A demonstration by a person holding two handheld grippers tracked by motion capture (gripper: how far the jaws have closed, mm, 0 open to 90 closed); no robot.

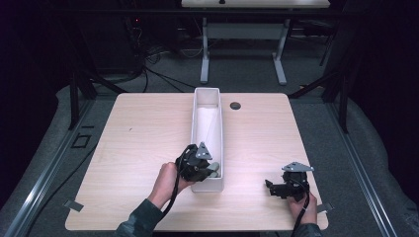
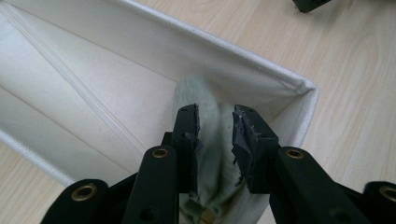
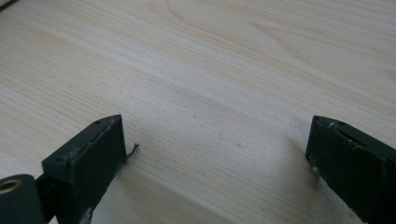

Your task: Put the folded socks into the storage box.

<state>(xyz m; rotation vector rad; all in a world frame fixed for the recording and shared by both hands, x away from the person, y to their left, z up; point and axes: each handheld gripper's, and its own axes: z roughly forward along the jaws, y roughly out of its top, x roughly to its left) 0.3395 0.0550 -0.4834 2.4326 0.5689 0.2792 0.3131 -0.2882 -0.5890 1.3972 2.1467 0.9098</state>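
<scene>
The pale wood counter (image 1: 138,148) carries a long white bin (image 1: 206,106), its long axis running away from the person. At the bin's near end lies a pale green cloth (image 2: 205,116), elongated, lying along the bin's length. The high view shows the cloth as a small patch beside the left gripper (image 1: 210,167); the left gripper view shows it between the jaws, which clamp it. The right gripper (image 3: 217,154) rests well apart on bare counter, jaws wide apart.
</scene>
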